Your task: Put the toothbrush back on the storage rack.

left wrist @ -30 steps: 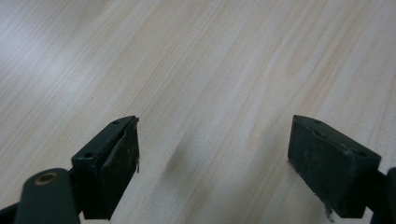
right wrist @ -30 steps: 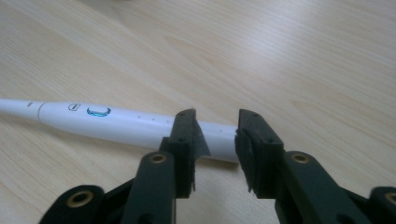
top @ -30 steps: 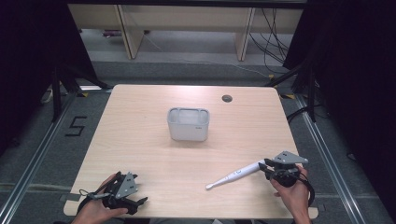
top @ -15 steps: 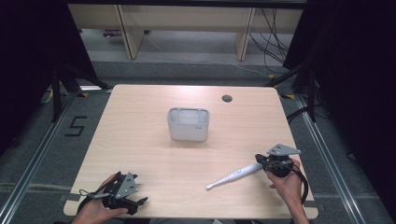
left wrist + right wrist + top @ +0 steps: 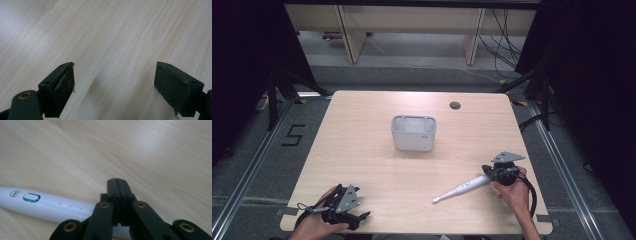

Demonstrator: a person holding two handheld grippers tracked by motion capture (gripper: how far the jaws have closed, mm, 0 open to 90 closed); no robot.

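- Two grippers sit low on the counter (image 5: pixel 362 130): the left gripper (image 5: pixel 343 206) at 7 o'clock, jaws spread wide over bare wood.
- Right gripper (image 5: pixel 501 172) at 4 o'clock — jaws pressed together, empty; the white electric toothbrush (image 5: pixel 460 189) lies just beside them.
- Grey bin (image 5: pixel 413 133) stands near centre, well apart from both.

Grey bin (image 5: pixel 413 134) and white toothbrush (image 5: pixel 460 189) on table (image 5: pixel 362 150).
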